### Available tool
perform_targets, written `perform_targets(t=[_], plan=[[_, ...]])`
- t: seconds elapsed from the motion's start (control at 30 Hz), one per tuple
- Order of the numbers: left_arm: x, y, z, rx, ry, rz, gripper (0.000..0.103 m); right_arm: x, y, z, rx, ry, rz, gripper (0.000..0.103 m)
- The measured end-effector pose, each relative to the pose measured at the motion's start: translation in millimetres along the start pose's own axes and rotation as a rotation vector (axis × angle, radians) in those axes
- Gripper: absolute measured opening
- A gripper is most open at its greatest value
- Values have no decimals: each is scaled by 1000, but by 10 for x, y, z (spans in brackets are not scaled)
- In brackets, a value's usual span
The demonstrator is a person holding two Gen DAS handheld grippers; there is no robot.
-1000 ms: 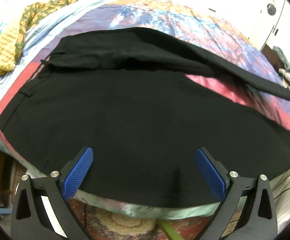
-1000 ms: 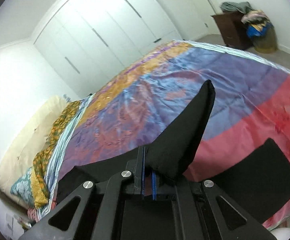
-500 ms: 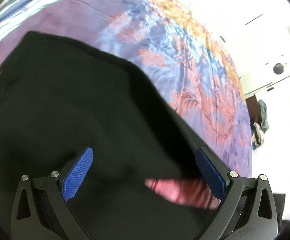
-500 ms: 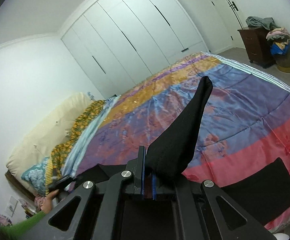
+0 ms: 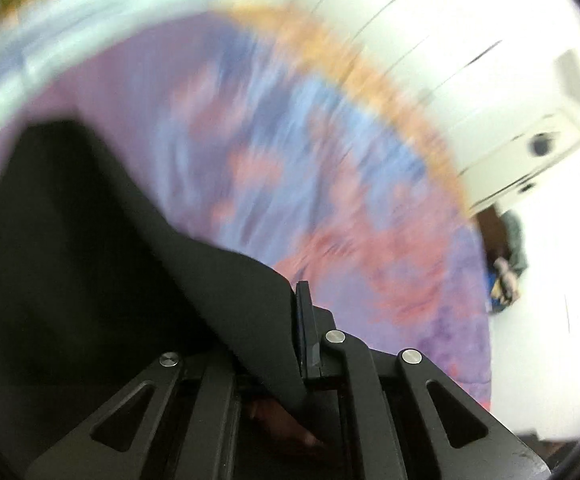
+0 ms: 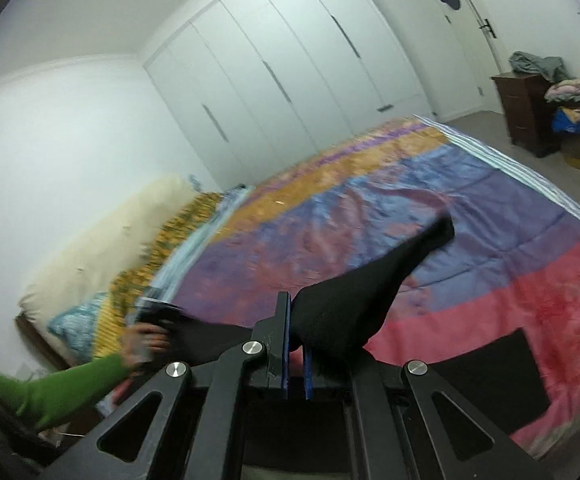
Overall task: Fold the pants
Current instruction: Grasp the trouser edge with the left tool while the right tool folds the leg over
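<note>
Left gripper: the black two-finger left gripper [image 5: 296,344] has its jaws drawn together on a fold of the black fabric pants [image 5: 90,280]; only the right blue-padded finger [image 5: 302,320] shows, the other is hidden behind the cloth.
Right gripper: the black right gripper [image 6: 296,354] has its blue pads [image 6: 286,344] nearly touching, with an edge of the pants [image 6: 354,300] pinched at them; whether the cloth sits fully between both pads I cannot tell.
Pants: in the left view the dark cloth fills the lower left and rises to the clamped fold; in the right view a lifted part tapers up and away to a point above the bed, while another flat black part [image 6: 486,356] lies on the red band of the cover.
Person: a hand [image 6: 146,344] in a green sleeve [image 6: 50,392] holds the left gripper at the pants' far-left end.
Bed cover: glossy quilted bedspread [image 6: 490,220] in red, purple, blue and orange bands, under the pants.
Pillows: cream pillow [image 6: 102,240] and yellow patterned cloth [image 6: 178,232] at the head.
Background: white wardrobe doors [image 6: 290,80]; dark wooden chest [image 6: 526,108] piled with clothes.
</note>
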State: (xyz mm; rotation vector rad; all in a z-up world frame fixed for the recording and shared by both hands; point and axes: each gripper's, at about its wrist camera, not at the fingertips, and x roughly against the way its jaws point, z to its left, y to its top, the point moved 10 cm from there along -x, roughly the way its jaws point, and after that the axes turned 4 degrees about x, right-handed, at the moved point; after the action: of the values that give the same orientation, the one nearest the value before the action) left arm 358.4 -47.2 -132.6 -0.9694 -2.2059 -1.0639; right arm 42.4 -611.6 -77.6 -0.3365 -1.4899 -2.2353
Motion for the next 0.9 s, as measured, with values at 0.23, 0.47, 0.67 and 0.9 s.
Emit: perform_targets(t=[0.23, 0.47, 0.67, 0.9], plan=[[1404, -1106, 505, -20, 78, -143, 9, -290, -51, -359, 22, -20, 117, 5], [568, -2443, 790, -17, 201, 166, 8, -450, -1418, -1538, -75, -322, 581, 6], [523, -2416, 793, -73, 194, 187, 9, -388, -1446, -1756, -73, -375, 548, 6], [226, -2512, 800, -159, 207, 215, 13, -297, -1450, -1931, -37, -456, 563, 5]])
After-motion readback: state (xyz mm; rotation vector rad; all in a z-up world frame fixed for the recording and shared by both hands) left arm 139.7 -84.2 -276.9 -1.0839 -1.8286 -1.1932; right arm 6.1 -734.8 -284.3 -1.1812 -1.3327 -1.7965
